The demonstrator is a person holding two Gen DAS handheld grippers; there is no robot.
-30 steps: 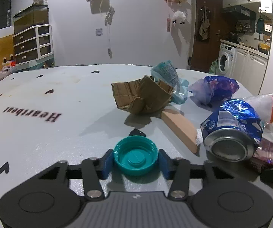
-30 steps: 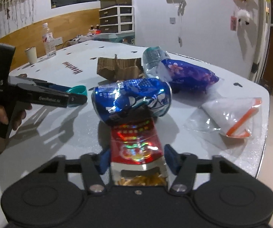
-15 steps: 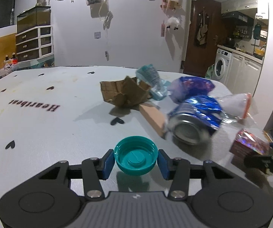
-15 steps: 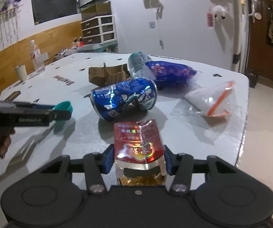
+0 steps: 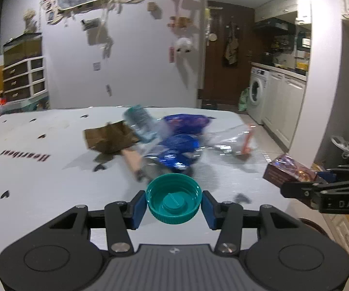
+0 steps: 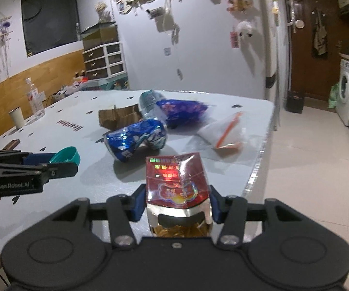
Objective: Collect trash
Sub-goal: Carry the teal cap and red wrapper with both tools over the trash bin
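My left gripper (image 5: 174, 206) is shut on a teal bottle cap (image 5: 174, 202) and holds it above the white table (image 5: 41, 181). It also shows at the left of the right wrist view (image 6: 64, 161). My right gripper (image 6: 177, 200) is shut on a red shiny cigarette pack (image 6: 176, 184), held above the table's right edge; the pack also shows in the left wrist view (image 5: 289, 173). On the table lie a crushed blue can (image 6: 136, 139), torn cardboard (image 6: 119, 117), a crushed plastic bottle (image 6: 149, 103), a purple snack bag (image 6: 181, 111) and a clear zip bag (image 6: 221, 132).
A wooden block (image 5: 132, 158) lies by the cardboard. A cup (image 6: 16, 118) and a water bottle (image 6: 35, 99) stand at the table's far left. A small bin with a white liner (image 5: 341, 149) stands on the floor at right, near the kitchen cabinets (image 5: 283, 108).
Both grippers have lifted and drawn back from the trash pile toward the table's right edge, each keeping its item. The view is higher and the pile looks farther away.
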